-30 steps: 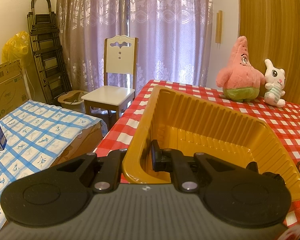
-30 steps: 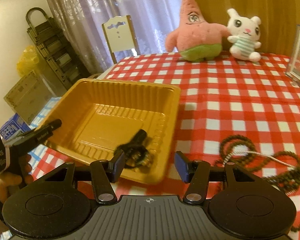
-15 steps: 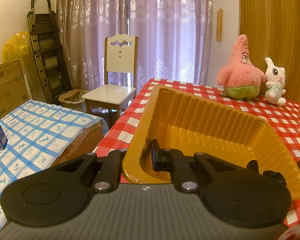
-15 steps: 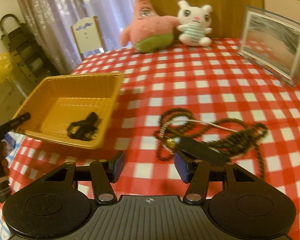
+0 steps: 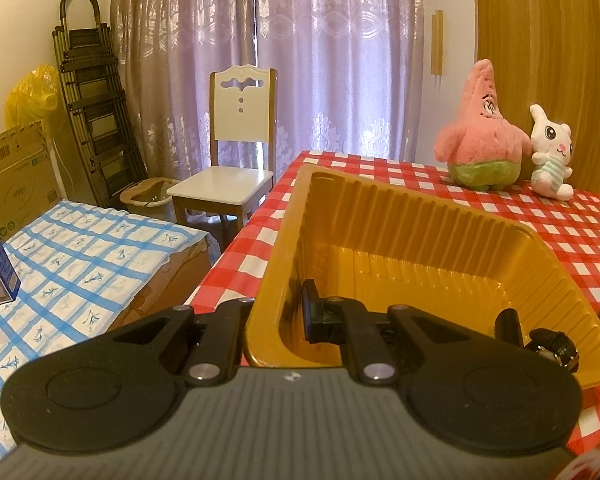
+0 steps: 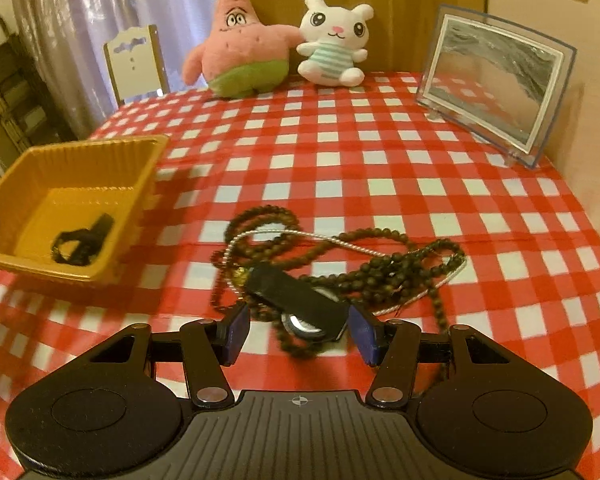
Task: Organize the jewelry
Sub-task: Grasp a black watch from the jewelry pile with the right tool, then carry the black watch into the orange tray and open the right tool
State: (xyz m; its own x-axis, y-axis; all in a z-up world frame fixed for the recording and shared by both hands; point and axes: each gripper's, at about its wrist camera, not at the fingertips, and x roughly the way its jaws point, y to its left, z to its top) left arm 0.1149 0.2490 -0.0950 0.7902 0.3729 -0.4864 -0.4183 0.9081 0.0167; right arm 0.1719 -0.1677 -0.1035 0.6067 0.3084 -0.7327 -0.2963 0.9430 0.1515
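In the left wrist view almost nothing changes against the earlier pictures: the left gripper [image 5: 274, 320] keeps its place at the near corner of the yellow tray [image 5: 380, 216], and its fingers [image 5: 310, 316] are clenched on the tray's wall, one inside and one outside. The tray stands on the worktop [image 5: 560, 232] with the red and white checked cloth, and a black watch [image 5: 552, 346] lies in its near right corner. So this hand only steadies the tray, as I judge it. In the right wrist view the change is large. A second ago this camera looked into the tray and at the watch in it; now the tray [image 6: 74, 168] is far to the left, and the right gripper [image 6: 296, 334] has come over the pile of jewelry in the middle of the worktop. Its fingers [image 6: 236, 330] are released, standing half apart, the same width as before, and they grasp nothing. Between and just in front of them lies a second watch with a black strap [image 6: 288, 294], on top of a tangle of a dark bead necklace [image 6: 384, 276] and a thin silver chain [image 6: 324, 238]. I think one piece is already put away and the pile waits. The beads and chain cross under the watch, so they may be dragged along with it.
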